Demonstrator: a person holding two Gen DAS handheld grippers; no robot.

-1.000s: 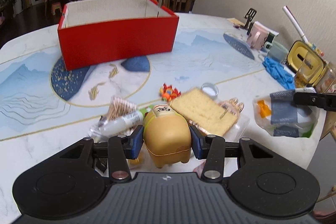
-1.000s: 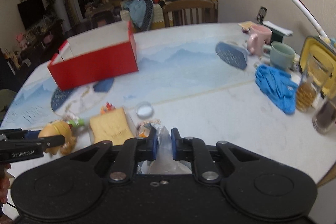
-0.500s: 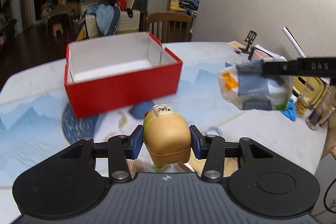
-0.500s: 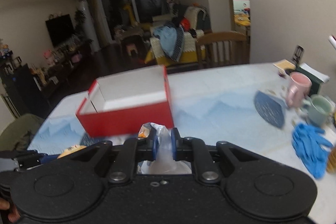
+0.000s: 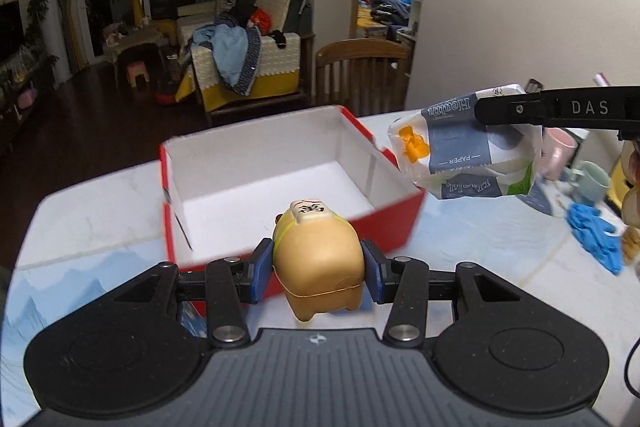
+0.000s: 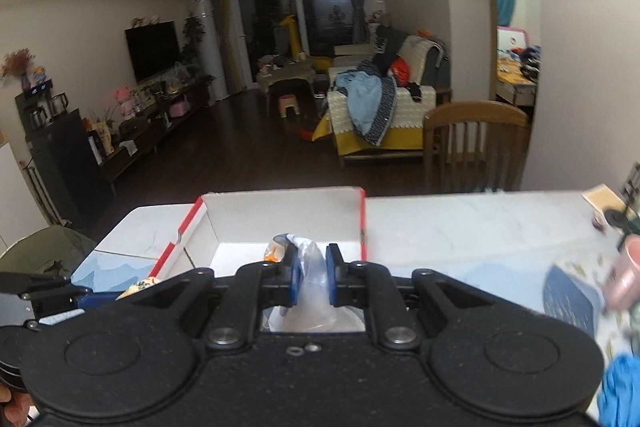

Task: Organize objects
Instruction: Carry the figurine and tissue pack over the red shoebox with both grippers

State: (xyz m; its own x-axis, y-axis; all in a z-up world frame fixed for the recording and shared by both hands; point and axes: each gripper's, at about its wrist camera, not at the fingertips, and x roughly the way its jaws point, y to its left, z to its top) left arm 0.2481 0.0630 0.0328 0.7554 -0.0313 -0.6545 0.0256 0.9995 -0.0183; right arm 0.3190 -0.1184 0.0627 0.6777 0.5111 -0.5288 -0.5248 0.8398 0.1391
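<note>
My left gripper (image 5: 318, 269) is shut on a tan pig-shaped toy (image 5: 318, 259) and holds it in the air just in front of the near wall of an open red box (image 5: 384, 223) with a white inside. My right gripper (image 6: 311, 277) is shut on a plastic-wrapped tissue pack (image 6: 310, 279). In the left wrist view that tissue pack (image 5: 468, 151) hangs over the box's right rim. The red box (image 6: 362, 215) lies right below and ahead in the right wrist view, and it looks empty.
The box sits on a white and blue patterned table (image 5: 480, 239). Blue gloves (image 5: 596, 235), a green mug (image 5: 592, 179) and a pink mug (image 5: 560, 151) are at the right. A wooden chair (image 5: 360, 71) stands behind the table.
Both grippers have lifted their objects off the table and carried them forward to the red box. The box now looks much closer in both views.
</note>
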